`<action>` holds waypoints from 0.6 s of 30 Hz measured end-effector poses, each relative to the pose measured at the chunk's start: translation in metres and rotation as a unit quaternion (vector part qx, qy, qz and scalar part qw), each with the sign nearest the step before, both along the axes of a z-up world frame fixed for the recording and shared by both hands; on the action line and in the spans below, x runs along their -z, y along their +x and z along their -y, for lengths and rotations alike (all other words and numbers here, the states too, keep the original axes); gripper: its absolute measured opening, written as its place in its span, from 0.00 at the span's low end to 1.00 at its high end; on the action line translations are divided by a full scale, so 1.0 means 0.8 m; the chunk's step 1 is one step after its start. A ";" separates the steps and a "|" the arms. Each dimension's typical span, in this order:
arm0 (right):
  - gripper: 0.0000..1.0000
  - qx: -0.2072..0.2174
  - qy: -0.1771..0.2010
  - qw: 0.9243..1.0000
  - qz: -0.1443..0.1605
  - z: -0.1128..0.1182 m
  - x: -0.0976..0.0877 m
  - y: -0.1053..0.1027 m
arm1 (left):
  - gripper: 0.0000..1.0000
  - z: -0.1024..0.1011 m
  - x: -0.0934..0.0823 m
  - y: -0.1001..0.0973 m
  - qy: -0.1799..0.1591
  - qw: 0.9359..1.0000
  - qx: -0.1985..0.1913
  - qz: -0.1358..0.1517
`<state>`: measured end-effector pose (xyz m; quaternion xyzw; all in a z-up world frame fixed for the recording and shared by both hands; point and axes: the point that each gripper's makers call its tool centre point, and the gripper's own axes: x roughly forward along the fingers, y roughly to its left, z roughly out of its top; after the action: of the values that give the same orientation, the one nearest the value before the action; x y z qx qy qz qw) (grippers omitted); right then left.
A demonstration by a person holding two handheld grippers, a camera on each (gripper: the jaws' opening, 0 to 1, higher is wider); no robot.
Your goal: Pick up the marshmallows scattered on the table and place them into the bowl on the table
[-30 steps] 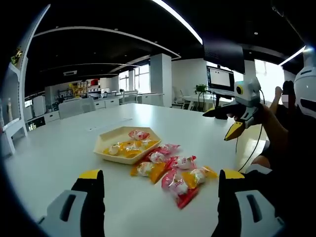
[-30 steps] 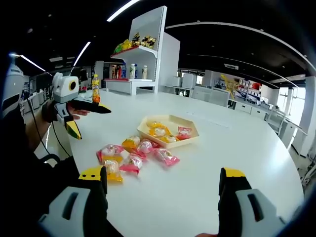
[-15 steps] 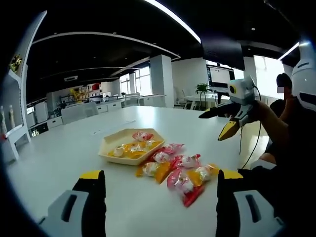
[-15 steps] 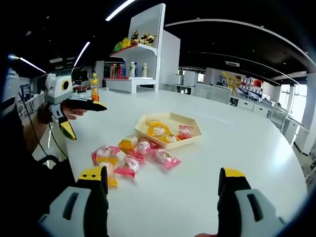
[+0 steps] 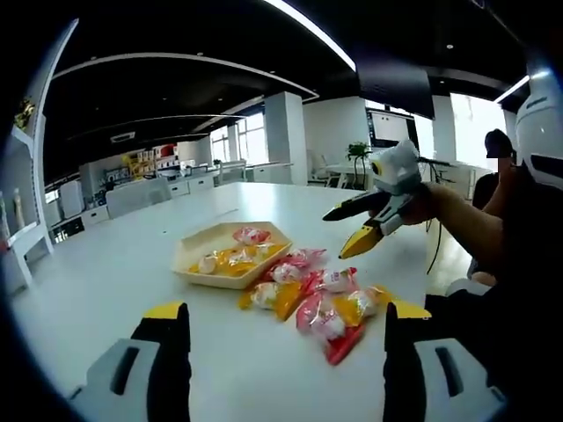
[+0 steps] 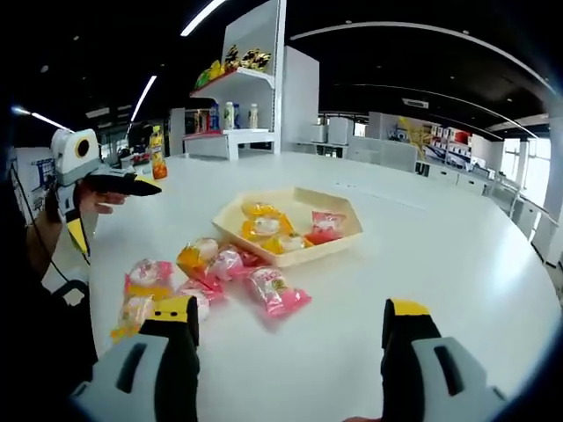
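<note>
Right gripper view looks along its wide-open, empty jaws at the bowl (image 6: 347,230), which sits mid-table with a few marshmallows already in it, and at the loose marshmallows (image 6: 274,291) lying just beside its near edge. The right gripper (image 6: 290,330) is best lowered over the pink packet nearest it, pinching the wrapper squarely. In the left gripper view, the left gripper (image 5: 283,330) is likewise spread and empty, with the pile (image 5: 327,303) close ahead.
</note>
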<state>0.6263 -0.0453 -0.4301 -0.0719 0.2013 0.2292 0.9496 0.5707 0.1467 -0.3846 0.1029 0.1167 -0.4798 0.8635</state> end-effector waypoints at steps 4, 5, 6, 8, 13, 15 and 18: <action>0.80 -0.001 0.005 1.000 -0.006 -0.005 0.009 0.015 | 0.90 -0.002 0.002 0.004 0.008 1.000 -0.005 0.003; 0.78 -0.003 0.007 1.000 -0.003 -0.008 0.009 0.018 | 0.90 -0.002 0.003 0.004 0.010 1.000 -0.005 0.002; 0.78 -0.005 0.009 1.000 -0.001 -0.011 0.009 0.022 | 0.90 -0.002 0.002 0.004 0.008 1.000 -0.004 0.000; 0.74 -0.008 0.012 1.000 0.003 -0.015 0.011 0.029 | 0.90 0.000 -0.004 0.001 -0.006 1.000 0.000 -0.006; 0.63 -0.007 0.006 1.000 0.004 -0.024 0.014 0.038 | 0.89 0.001 -0.007 0.002 -0.009 1.000 0.000 -0.001; 0.61 -0.010 0.007 1.000 0.003 -0.027 0.016 0.039 | 0.88 0.000 -0.005 0.004 -0.004 1.000 -0.001 0.000; 0.54 -0.024 0.009 1.000 0.009 -0.036 0.012 0.037 | 0.88 -0.001 -0.002 0.007 0.002 1.000 -0.005 0.001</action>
<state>0.6556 -0.0169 -0.4399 -0.0704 0.1887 0.2529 0.9463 0.5761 0.1479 -0.3830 0.1049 0.1170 -0.4752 0.8657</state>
